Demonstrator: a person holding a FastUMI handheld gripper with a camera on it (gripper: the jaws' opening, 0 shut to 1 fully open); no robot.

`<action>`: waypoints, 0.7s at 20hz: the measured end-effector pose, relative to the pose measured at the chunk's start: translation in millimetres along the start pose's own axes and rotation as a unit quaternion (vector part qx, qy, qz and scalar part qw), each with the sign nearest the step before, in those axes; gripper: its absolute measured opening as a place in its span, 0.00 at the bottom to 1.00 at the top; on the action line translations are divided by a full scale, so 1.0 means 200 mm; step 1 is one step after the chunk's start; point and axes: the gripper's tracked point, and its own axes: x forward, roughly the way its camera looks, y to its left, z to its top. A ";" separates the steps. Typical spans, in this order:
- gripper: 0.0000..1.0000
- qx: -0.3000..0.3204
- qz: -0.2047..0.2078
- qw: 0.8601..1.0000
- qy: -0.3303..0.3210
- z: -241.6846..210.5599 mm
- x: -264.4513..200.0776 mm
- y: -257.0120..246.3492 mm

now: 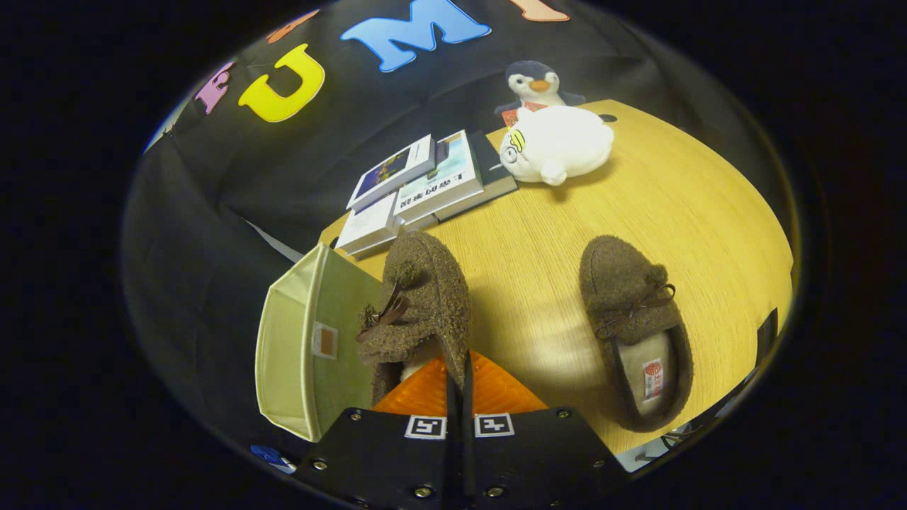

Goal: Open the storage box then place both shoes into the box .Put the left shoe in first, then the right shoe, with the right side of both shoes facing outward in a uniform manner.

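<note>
**Gripper clamped on one brown shoe beside the open box**

The gripper (459, 386) has its fingers drawn nearly together, pinching the heel edge of a fuzzy brown shoe (418, 304). That shoe is tipped on its side just ahead of the fingertips, toe pointing to 12 o'clock and bow facing 9 o'clock. Touching it at 9 o'clock stands the pale green storage box (290, 347), open, its inner wall and a small sewn tag visible.

The second shoe (634, 329) lies flat on the wooden table (708, 212) at about 2 o'clock from the fingers, well apart from the first, opening upward with a label on the insole.

The held shoe's heel is hidden behind the fingers, so the exact grip point is hard to make out. The box's near corner is cut off by the gripper body, and its floor cannot be seen.

Beyond the shoes, at 12 o'clock, lies a stack of books (425, 188); at 1 o'clock a white plush toy (556, 145) rests on the table, with a penguin plush (538, 86) just behind it.
</note>
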 end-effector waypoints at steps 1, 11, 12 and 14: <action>0.01 0.000 0.003 1.000 -0.006 0.03 -0.03 0.04; 0.01 0.000 0.073 0.997 -0.028 0.15 -0.12 0.59; 0.00 -0.001 0.079 0.997 -0.027 0.13 -0.11 0.64; 0.00 -0.006 0.086 0.996 -0.020 0.09 -0.07 0.73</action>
